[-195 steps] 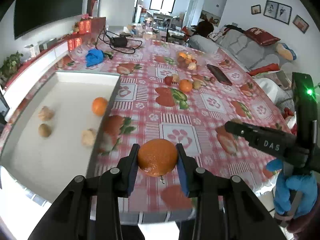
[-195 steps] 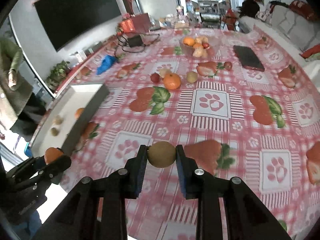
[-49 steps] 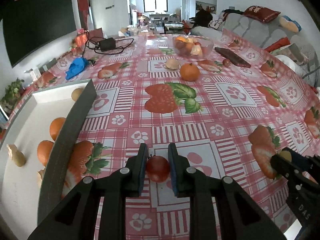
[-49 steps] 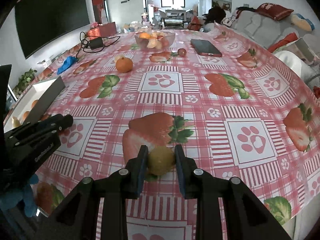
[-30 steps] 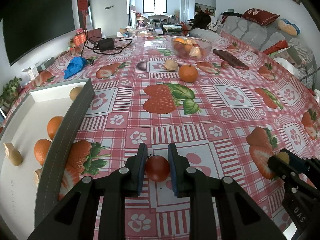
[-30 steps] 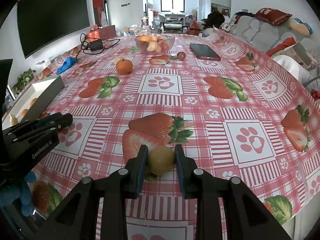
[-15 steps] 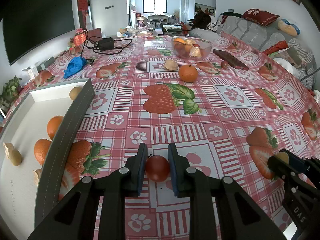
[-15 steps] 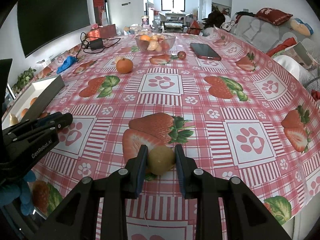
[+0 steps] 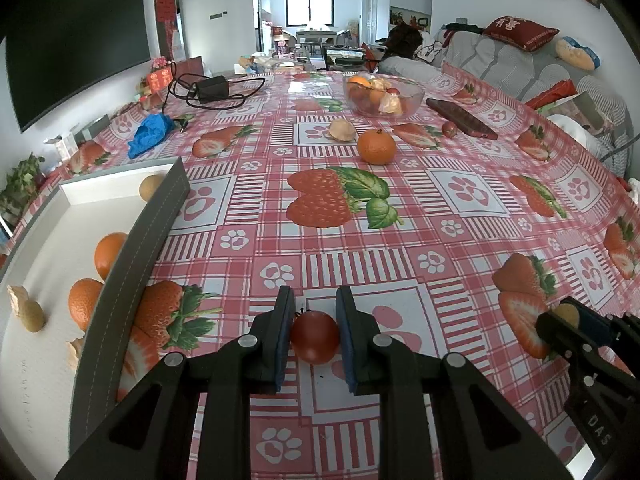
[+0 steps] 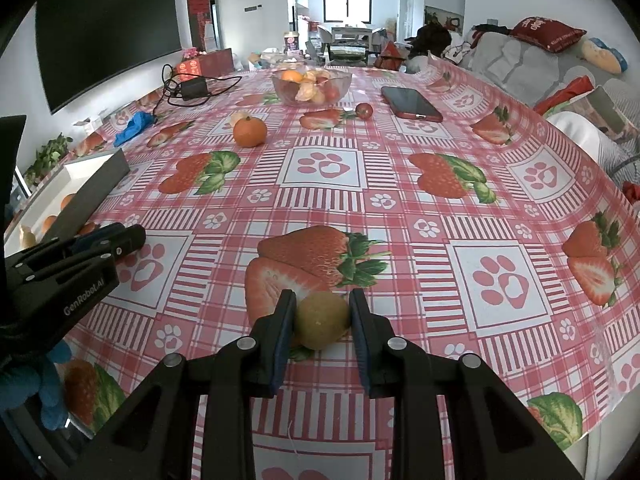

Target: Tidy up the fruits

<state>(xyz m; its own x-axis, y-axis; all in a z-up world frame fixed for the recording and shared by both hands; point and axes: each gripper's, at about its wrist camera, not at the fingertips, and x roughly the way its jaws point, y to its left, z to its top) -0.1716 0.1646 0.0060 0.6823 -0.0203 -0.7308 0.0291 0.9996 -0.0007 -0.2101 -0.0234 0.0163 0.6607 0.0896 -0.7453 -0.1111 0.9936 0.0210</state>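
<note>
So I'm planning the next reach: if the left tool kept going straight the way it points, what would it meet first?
The left tool, shut on a small red tomato, points up the middle of the table. The cloth ahead looks free; the first thing roughly in line seems to be the loose orange, slightly right, though depth is unclear.

The tablecloth [image 9: 460, 240] looks like shiny plastic. The small red tomato [image 9: 315, 337] has smooth, glossy skin, and the kiwi [image 10: 322, 321] looks dull and maybe a bit fuzzy. The bowl [image 9: 383, 95] is clear glass. The white tray [image 9: 160, 224] looks matt, with a grey wall.
</note>
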